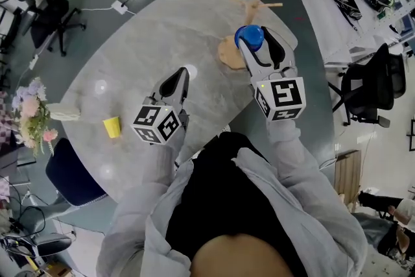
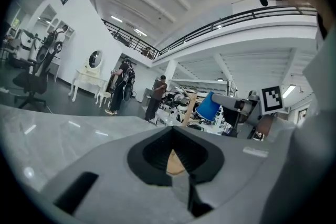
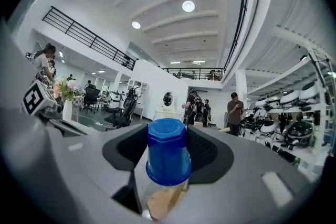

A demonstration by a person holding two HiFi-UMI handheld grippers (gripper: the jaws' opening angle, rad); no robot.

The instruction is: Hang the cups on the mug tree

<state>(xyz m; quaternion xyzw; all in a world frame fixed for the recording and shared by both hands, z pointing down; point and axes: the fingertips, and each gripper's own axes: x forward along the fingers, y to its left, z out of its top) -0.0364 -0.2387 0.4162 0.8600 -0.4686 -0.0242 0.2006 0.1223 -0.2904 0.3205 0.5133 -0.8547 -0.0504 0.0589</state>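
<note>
Grey sleeves [image 1: 292,152] reach over the surface [image 1: 162,29] — right gripper [image 1: 259,39] clamps a blue cup [image 1: 249,36] near the mug tree [image 1: 228,54], left gripper [image 1: 176,82] closed on nothing.

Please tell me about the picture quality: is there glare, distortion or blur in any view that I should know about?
Head view: even light and sharp, with two small lamp reflections on the grey table. Right gripper view: strong fisheye bending, black corners and bright ceiling lamps; the blue cup is sharp. Left gripper view: the same bending and black corners; the nearest foreground looks soft.
</note>
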